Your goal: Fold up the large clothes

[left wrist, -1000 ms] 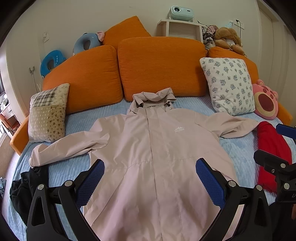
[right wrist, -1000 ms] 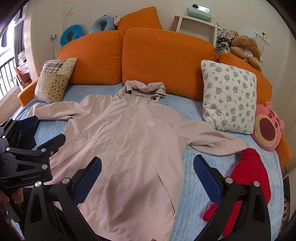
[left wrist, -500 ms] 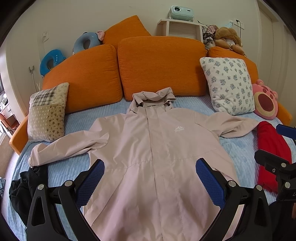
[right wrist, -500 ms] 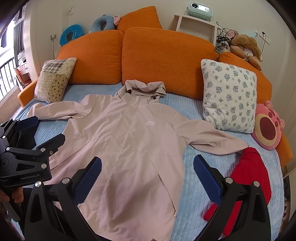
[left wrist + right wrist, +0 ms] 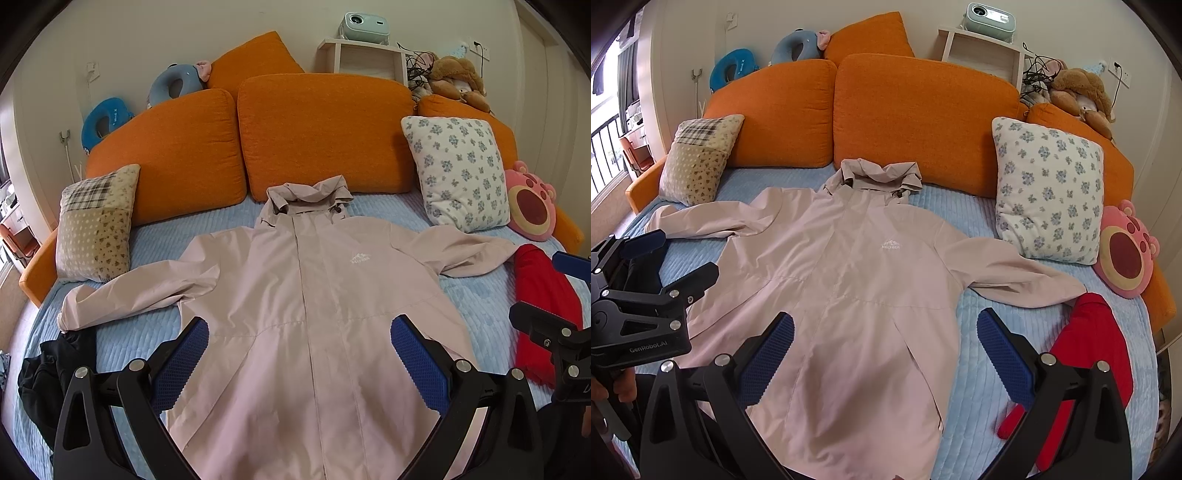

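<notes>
A pale pink hooded jacket (image 5: 314, 295) lies flat, front up, on the blue bed cover, sleeves spread to both sides, hood toward the orange cushions. It also shows in the right wrist view (image 5: 849, 280). My left gripper (image 5: 299, 358) is open and empty, held above the jacket's lower half. My right gripper (image 5: 884, 354) is open and empty above the jacket's lower right edge. Each gripper shows from the side in the other's view, the right one (image 5: 550, 295) and the left one (image 5: 672, 254).
A red garment (image 5: 1093, 347) lies at the right beside the sleeve end. A black garment (image 5: 48, 373) lies at the left bed edge. Orange cushions (image 5: 325, 129), a floral pillow (image 5: 458, 170), a patchwork pillow (image 5: 96, 225) and a pink plush (image 5: 532, 203) line the back.
</notes>
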